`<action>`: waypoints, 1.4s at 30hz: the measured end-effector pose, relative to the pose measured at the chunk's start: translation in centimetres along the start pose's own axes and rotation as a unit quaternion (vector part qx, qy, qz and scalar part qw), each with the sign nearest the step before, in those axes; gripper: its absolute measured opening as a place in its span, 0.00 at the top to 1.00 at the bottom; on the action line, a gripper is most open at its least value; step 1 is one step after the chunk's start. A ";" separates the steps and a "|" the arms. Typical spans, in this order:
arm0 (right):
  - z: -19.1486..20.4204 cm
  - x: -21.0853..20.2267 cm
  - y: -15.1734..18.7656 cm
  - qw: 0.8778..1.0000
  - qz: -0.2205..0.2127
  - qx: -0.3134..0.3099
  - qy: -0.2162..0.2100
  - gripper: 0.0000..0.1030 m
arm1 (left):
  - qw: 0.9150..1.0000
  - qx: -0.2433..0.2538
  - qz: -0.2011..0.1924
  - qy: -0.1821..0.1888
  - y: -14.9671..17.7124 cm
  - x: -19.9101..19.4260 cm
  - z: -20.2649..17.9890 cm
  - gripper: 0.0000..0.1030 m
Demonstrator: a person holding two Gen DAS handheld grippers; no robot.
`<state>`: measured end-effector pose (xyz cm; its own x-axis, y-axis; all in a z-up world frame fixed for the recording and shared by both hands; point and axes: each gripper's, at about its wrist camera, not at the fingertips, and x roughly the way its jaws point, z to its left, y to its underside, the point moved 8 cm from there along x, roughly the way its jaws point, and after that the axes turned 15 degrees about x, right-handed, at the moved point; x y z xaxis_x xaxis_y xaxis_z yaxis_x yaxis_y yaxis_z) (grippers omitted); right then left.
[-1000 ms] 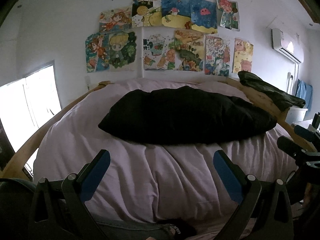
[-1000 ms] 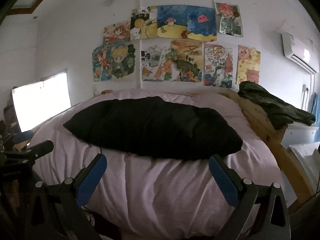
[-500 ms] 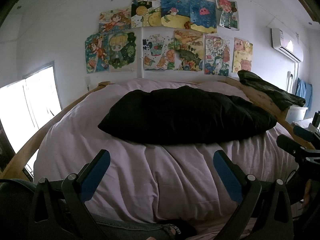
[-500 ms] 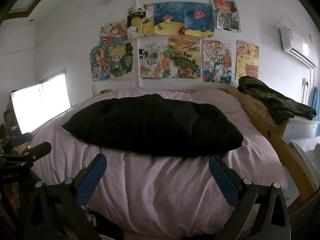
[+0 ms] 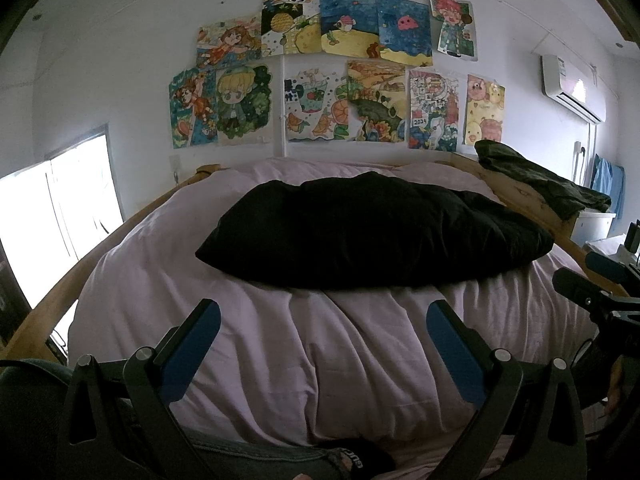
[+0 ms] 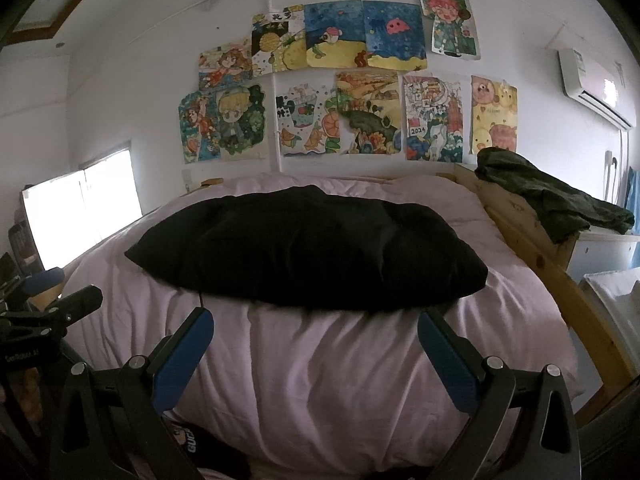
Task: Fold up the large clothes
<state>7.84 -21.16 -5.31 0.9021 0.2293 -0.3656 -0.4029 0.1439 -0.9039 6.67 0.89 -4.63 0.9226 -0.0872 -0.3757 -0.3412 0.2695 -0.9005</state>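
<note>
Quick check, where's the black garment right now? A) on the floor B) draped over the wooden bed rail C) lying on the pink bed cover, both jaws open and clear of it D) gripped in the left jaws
C: the black garment lies on the pink bed cover, with the left gripper and right gripper both open short of it.

A plain black garment (image 5: 372, 232) is spread on a pale lilac, unpatterned duvet (image 5: 320, 344). The bed frame (image 6: 560, 280) is shown in light, knotted wood, and a dark olive cloth (image 6: 548, 196) is draped over it at 3 o'clock. The wall (image 5: 120, 60) is white, and at 12 o'clock it is covered with drawings (image 6: 340, 80) in blue, yellow, green, orange and red. A white air conditioner (image 5: 572, 88) is seen at 2 o'clock. Black frames and blue pads are shown on the left gripper (image 5: 323, 328) and on the right gripper (image 6: 316, 336).
</note>
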 end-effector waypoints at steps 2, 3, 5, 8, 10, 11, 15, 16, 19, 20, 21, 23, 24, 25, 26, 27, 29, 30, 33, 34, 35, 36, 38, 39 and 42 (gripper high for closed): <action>0.0 0.0 0.0 1.000 0.000 0.000 0.000 0.00 | 1.000 0.000 0.000 0.000 0.0 0.0 0.0 0.02; -0.1 0.0 0.0 1.000 0.000 0.000 0.000 0.00 | 1.000 0.000 0.000 0.000 0.0 0.0 0.0 0.02; -0.1 0.0 0.0 1.000 0.000 0.000 -0.001 0.00 | 1.000 0.000 -0.001 0.000 0.0 0.0 0.1 0.02; -0.1 0.0 0.0 1.000 0.001 0.000 0.000 0.00 | 1.000 0.001 0.000 0.000 0.0 0.0 0.1 0.02; -0.1 0.0 -0.1 1.000 0.001 0.001 0.000 0.00 | 1.000 0.001 -0.001 0.000 0.0 0.0 0.1 0.02; -0.1 0.0 -0.1 1.000 0.001 0.001 0.000 0.00 | 1.000 0.001 -0.001 0.000 0.1 0.0 0.1 0.02; -0.1 -0.1 -0.1 1.000 0.001 0.001 -0.001 0.00 | 1.000 0.001 -0.001 0.000 0.1 0.0 0.1 0.02; -0.1 -0.1 -0.1 1.000 0.001 0.002 -0.001 0.00 | 1.000 0.001 -0.001 0.000 0.1 0.0 0.1 0.02; -0.2 -0.1 -0.1 1.000 0.001 0.002 -0.001 0.00 | 1.000 0.001 -0.001 0.001 0.1 0.0 0.1 0.02; -0.2 -0.1 -0.1 1.000 0.001 0.001 -0.001 0.00 | 1.000 0.001 -0.001 0.001 0.1 0.0 0.2 0.02; -0.1 -0.1 -0.1 1.000 0.001 0.001 -0.001 0.00 | 1.000 0.002 -0.001 0.001 0.1 0.1 0.2 0.02; -0.1 -0.1 -0.1 1.000 0.001 0.002 -0.001 0.00 | 1.000 0.002 -0.001 0.001 0.1 0.1 0.2 0.02; -0.1 -0.1 -0.1 1.000 0.001 0.002 -0.001 0.00 | 1.000 0.002 -0.001 0.001 0.2 0.0 0.2 0.02; -0.1 -0.1 -0.1 1.000 0.001 0.002 0.000 0.00 | 1.000 0.002 -0.002 0.001 0.2 0.1 0.2 0.02; -0.1 -0.1 -0.1 1.000 0.001 0.002 0.000 0.00 | 1.000 0.002 -0.002 0.001 0.2 0.1 0.2 0.02; -0.1 -0.1 -0.1 1.000 0.001 0.002 0.000 0.00 | 1.000 0.002 -0.002 0.001 0.2 0.1 0.2 0.02; -0.1 -0.1 -0.1 1.000 0.002 0.003 0.000 0.00 | 1.000 0.003 -0.002 0.001 0.2 0.1 0.2 0.02; 0.0 -0.1 -0.2 1.000 0.001 0.003 0.000 0.00 | 1.000 0.003 -0.001 0.001 0.2 0.1 0.2 0.02; -0.1 -0.1 -0.2 1.000 0.002 0.004 0.000 0.00 | 1.000 0.003 -0.002 0.001 0.2 0.1 0.2 0.02; -0.1 -0.1 -0.2 1.000 0.002 0.003 0.000 0.00 | 1.000 0.003 -0.002 0.001 0.2 0.1 0.3 0.02; -0.1 -0.1 -0.2 1.000 0.002 0.003 0.000 0.00 | 1.000 0.003 -0.002 0.001 0.2 0.1 0.3 0.02; -0.1 -0.1 -0.2 1.000 0.002 0.003 -0.001 0.00 | 1.000 0.003 -0.002 0.001 0.2 0.1 0.3 0.02; -0.1 -0.1 -0.2 1.000 0.001 0.003 -0.001 0.00 | 1.000 0.003 -0.002 0.001 0.2 0.1 0.3 0.02; -0.1 -0.1 -0.2 1.000 0.002 0.003 -0.001 0.00 | 1.000 0.003 -0.002 0.001 0.2 0.1 0.3 0.02; 0.0 -0.1 -0.2 1.000 0.002 0.004 0.000 0.00 | 1.000 0.004 -0.002 0.002 0.3 0.1 0.3 0.02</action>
<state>7.86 -21.24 -5.07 0.9009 0.2297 -0.3683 -0.4068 0.1509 -0.9009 6.71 1.27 -4.82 0.9236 -0.0917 -0.3722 -0.3355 0.2764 -0.9006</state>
